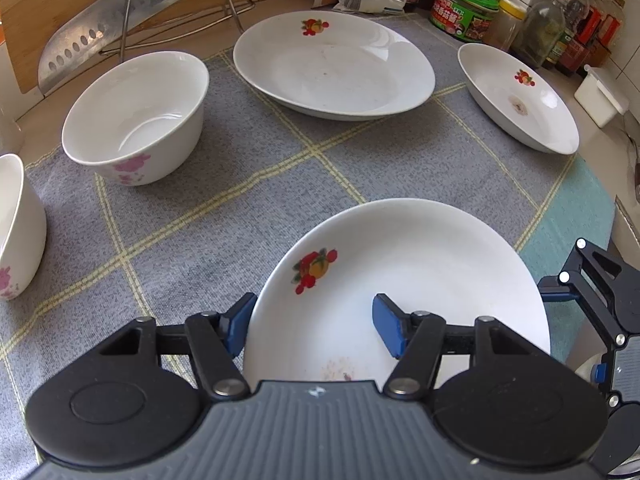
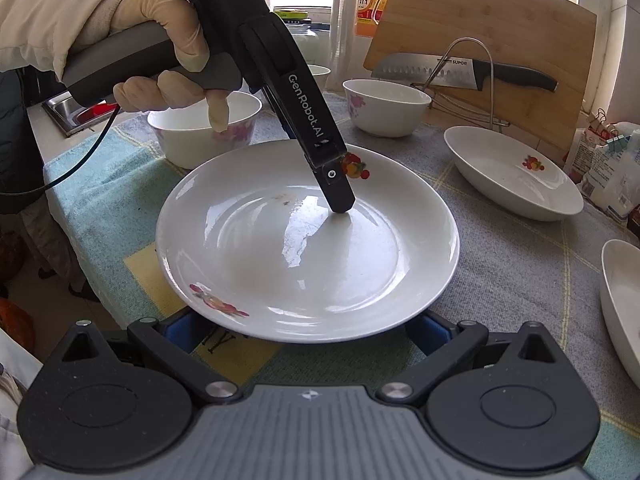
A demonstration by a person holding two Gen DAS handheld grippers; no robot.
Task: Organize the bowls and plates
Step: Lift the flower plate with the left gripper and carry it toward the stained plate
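a bowl (image 1: 16,232) is cut off at the left edge. a second bowl (image 1: 136,120) stands whole on the checked cloth (image 1: 240,200) covering the counter (image 1: 276,8). behind it a knife (image 1: 108,32) leans on a wire rack (image 1: 132,12), handle out of frame. the near plate (image 1: 400,280) sits on the cloth, its front rim hidden by the left hand-held gripper (image 1: 314,328), which straddles that rim unclenched, one pad (image 1: 240,328) outside, one inside. two more plates, the far plate (image 1: 332,64) and the right plate (image 1: 520,96), lie beyond, apart. the right hand-held gripper (image 2: 308,334) is released, spread wide, pads half hidden under the near plate's edge; whether they touch it cannot be told. jars (image 1: 544,24) crowd the back right, labels blurred.
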